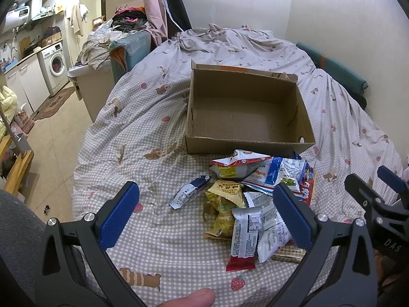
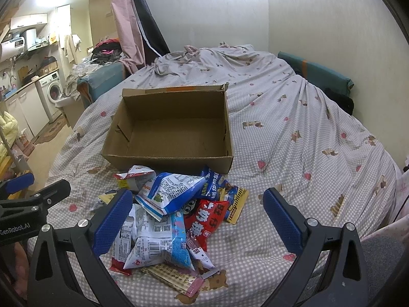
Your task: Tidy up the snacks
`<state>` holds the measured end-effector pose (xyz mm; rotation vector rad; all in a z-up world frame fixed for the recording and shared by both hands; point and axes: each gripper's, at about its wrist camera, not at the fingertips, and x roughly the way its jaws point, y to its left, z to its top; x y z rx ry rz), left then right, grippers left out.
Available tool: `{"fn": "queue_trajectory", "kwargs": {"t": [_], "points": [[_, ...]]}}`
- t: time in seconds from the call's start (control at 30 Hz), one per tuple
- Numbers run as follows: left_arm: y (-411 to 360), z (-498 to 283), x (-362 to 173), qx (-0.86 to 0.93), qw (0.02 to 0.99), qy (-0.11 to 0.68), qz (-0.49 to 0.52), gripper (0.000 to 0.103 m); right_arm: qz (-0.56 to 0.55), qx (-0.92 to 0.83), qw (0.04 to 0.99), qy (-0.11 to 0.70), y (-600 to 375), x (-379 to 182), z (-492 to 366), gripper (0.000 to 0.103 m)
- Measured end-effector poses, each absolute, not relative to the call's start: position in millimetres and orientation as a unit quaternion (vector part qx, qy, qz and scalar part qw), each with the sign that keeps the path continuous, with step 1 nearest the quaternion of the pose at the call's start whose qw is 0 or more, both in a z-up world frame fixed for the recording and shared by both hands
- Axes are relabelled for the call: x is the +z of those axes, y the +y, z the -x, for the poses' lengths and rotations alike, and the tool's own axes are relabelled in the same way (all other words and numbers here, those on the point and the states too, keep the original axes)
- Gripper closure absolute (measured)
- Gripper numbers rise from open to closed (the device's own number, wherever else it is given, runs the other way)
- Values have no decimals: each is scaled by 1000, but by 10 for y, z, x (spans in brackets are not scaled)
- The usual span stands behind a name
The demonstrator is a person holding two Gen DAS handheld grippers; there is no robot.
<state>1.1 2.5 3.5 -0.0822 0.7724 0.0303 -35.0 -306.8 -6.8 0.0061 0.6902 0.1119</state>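
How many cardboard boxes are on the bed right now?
1. The cardboard box sits open and empty on the bed, just beyond the snack pile. Both grippers are open. Nothing suggests a second box, though the bed's far end is rumpled.

Small studio home, bed (image 1: 158, 117) with checked sheet filling the room, washing machine (image 1: 55, 64) under a kitchen counter (image 1: 28, 55), water heater (image 1: 23, 12), clothes pile (image 1: 127, 21), pink curtain (image 1: 153, 5)

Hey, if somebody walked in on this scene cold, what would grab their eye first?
Probably the heap of bright snack packets on the checked bedsheet, red, blue and yellow wrappers overlapping. Just behind it sits an open cardboard box with nothing inside. Both tools, left and right, are open above the heap.
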Motion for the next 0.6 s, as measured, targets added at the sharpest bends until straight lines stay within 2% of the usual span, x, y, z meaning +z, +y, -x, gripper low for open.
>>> {"fn": "queue_trajectory", "kwargs": {"t": [0.6], "points": [[21, -10, 22, 15, 925, 378, 40, 0, -2, 51, 938, 343, -3067, -106, 347, 0]]}}
